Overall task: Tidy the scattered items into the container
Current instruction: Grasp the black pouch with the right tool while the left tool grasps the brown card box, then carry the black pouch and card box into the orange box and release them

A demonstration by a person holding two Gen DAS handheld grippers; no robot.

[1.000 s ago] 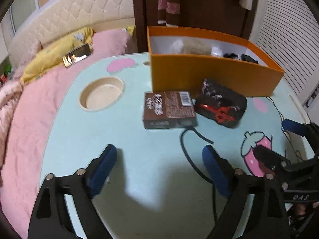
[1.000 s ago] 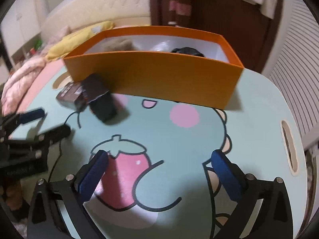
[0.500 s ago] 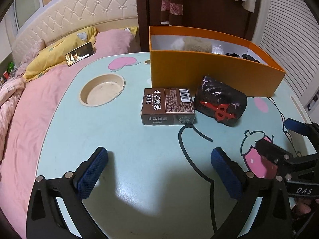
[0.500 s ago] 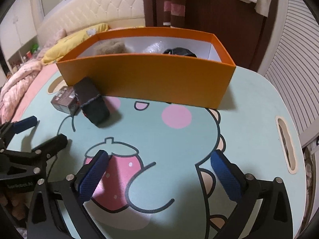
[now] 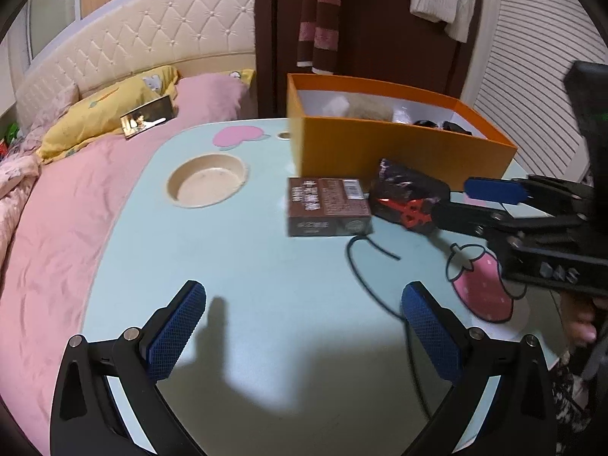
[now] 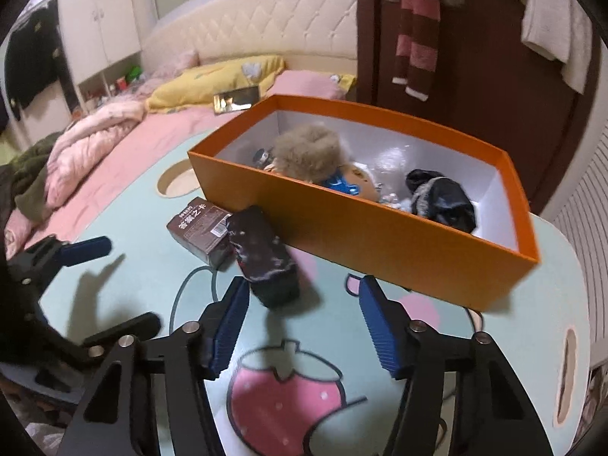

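A: How is the dark, marbled oblong packet [image 6: 266, 256] lying?

B: It is resting flat on the pale green cartoon-printed table [image 6: 505, 315], its long axis running from the orange cardboard box [image 6: 380, 235] toward the right gripper [image 6: 304, 325], the near end pointing at the gap between the blue pads. The far end is sitting just beside the box wall, and a brown rectangular carton [image 6: 203, 230] is lying alongside.

A: And the tools?

B: The right gripper's jaws are closing, with the packet's near end just ahead of the fingertips and nothing pressed yet. The left gripper [image 5: 304, 326] is hovering spread wide over bare tabletop, well apart from both items.
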